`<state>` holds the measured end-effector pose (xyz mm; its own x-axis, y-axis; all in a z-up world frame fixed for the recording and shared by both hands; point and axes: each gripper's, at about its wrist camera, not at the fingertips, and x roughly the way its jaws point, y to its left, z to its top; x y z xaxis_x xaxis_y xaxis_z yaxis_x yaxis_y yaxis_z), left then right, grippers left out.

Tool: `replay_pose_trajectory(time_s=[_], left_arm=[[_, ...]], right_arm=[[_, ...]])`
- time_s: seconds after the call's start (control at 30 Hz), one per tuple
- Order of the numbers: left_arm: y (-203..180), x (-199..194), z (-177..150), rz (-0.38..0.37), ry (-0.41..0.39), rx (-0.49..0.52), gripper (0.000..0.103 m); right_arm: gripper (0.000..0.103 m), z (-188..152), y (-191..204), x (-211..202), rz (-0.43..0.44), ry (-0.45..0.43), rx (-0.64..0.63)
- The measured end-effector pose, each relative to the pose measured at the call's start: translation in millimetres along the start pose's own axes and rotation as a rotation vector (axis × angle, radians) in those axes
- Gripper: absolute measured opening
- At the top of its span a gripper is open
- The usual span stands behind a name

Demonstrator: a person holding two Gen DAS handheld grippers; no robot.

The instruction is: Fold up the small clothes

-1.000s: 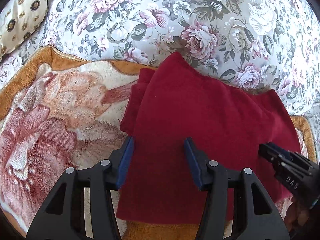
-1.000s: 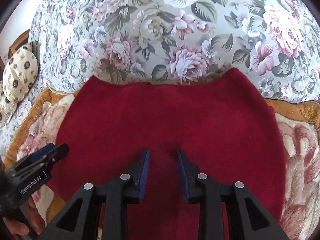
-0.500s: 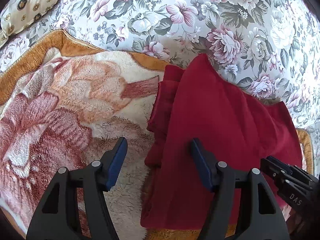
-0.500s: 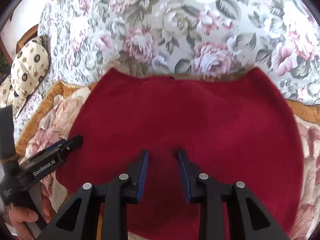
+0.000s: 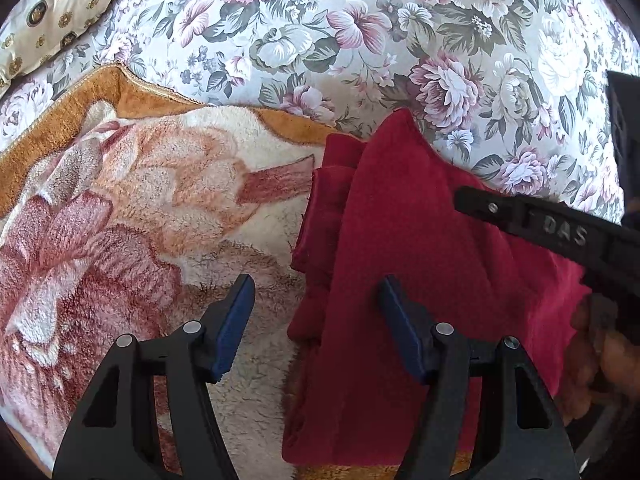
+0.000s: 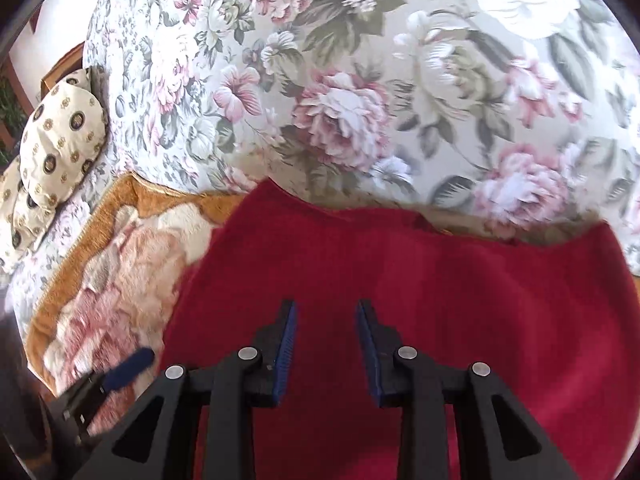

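Observation:
A dark red folded garment (image 5: 400,280) lies on a fleece blanket, with a narrower folded layer sticking out along its left edge. It fills the lower half of the right wrist view (image 6: 420,300). My left gripper (image 5: 316,304) is open and empty, its jaws straddling the garment's left edge. My right gripper (image 6: 326,320) is open and empty, hovering over the garment's middle. The right gripper also shows in the left wrist view (image 5: 540,228), above the garment's right part. One left fingertip (image 6: 128,364) shows at the right wrist view's lower left.
A fleece blanket (image 5: 120,220) with a pink flower print and orange border covers the near surface. A floral bedspread (image 5: 320,40) rises behind it. A cream patterned pillow (image 6: 56,148) lies at the far left.
My left gripper has shifted left, off the garment's middle to its left edge, and opened wider. My right gripper has risen and moved left over the garment.

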<state>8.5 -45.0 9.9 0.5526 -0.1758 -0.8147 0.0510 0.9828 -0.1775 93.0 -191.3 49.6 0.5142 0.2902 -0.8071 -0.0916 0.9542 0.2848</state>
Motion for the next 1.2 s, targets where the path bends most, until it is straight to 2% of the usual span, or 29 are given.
replay_pose_trajectory(time_s=[0.03, 0.13, 0.23, 0.43, 0.5, 0.6, 0.77, 0.97, 1.2], left_arm=[[0.6, 1.0, 0.4, -0.003, 0.001, 0.003, 0.066], [3.9, 3.9, 0.2, -0.01, 0.005, -0.011, 0.068], [4.9, 5.6, -0.8, -0.015, 0.01, -0.023, 0.069], [7.8, 4.8, -1.0, -0.031, 0.019, -0.045, 0.069], [9.9, 5.7, -0.3, -0.041, 0.025, -0.06, 0.069], [10.5, 5.9, 0.0, -0.046, 0.028, -0.064, 0.069], [12.7, 7.4, 1.1, -0.05, 0.029, -0.064, 0.07], [10.2, 5.3, 0.3, -0.04, 0.025, -0.062, 0.07], [8.6, -4.1, -6.8, -0.028, 0.011, -0.062, 0.07]], right_arm=[[0.029, 5.2, 2.5, 7.8, 0.007, 0.013, -0.002], [0.029, 15.5, 8.1, 40.3, 0.042, 0.125, -0.007], [0.029, 20.7, 14.6, 41.2, 0.018, 0.119, -0.027], [0.029, 30.1, 20.4, 21.1, 0.045, 0.055, -0.011], [0.029, 34.9, 26.7, 25.9, 0.05, 0.066, -0.023], [0.029, 41.4, 40.7, 48.1, -0.009, 0.103, -0.052], [0.029, 47.0, 54.9, 75.1, -0.04, 0.146, -0.102], [0.029, 49.8, 41.2, 44.7, 0.021, 0.118, -0.058], [0.03, 35.7, 37.7, 15.6, 0.074, 0.108, -0.006]])
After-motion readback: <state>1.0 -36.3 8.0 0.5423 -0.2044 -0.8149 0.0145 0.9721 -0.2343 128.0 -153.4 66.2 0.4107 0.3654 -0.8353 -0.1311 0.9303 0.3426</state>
